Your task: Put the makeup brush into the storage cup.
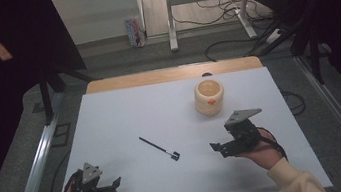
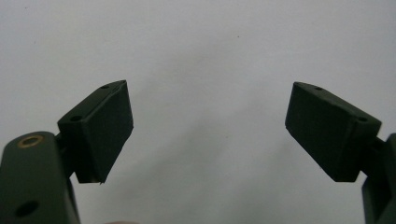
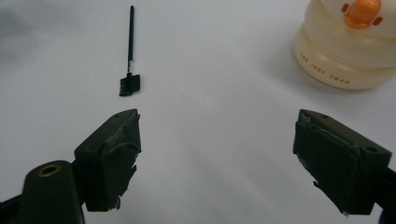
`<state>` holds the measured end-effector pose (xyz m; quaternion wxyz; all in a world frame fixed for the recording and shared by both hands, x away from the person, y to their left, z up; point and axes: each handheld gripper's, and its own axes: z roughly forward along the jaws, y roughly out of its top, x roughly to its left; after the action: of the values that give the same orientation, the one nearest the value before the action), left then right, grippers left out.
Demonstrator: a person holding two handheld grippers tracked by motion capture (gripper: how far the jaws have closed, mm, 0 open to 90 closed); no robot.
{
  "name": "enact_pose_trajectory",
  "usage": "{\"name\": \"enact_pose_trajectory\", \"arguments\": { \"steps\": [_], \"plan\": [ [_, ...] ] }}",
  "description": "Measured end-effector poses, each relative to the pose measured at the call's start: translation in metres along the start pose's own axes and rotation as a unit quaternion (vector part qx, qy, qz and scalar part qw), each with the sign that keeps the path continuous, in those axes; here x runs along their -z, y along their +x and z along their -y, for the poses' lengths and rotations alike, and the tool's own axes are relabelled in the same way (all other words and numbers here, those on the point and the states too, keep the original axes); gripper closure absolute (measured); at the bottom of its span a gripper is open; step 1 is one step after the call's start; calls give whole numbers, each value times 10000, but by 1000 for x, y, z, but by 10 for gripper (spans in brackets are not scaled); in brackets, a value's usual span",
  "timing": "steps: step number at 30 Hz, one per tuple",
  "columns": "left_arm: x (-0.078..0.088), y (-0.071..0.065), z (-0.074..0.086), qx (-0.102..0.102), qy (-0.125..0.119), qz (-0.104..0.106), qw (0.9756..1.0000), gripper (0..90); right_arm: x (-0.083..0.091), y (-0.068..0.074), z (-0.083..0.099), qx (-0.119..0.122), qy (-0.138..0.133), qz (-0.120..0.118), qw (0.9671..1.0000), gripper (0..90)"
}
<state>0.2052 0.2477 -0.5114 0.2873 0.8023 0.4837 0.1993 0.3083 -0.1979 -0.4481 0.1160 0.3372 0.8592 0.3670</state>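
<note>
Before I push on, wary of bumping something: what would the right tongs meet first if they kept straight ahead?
Probably nothing at once: the open right tongs face bare white table. The small black brush lies left of that line, the cream pot right of it. Depth is hard to judge.

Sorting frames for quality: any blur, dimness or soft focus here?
High view: dim, dark at both sides, table evenly lit. Left gripper view: the gripper sharp on plain white. Right gripper view: brush crisp, cup casts a soft shadow.
</note>
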Motion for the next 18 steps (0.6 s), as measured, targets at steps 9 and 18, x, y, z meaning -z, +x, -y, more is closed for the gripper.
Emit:
{"name": "enact_pose_trajectory", "arguments": {
  "steps": [9, 18],
  "plan": [
    [-1, -2, 0, -43, 15, 10, 10000, 156, -16, 6, -14, 139, 130, -78, 9998, 159],
    [-1, -2, 0, -37, 4, 14, 10000, 156, -27, 12, -27, 243, 260, -118, 9993, 167]
  ]
}}
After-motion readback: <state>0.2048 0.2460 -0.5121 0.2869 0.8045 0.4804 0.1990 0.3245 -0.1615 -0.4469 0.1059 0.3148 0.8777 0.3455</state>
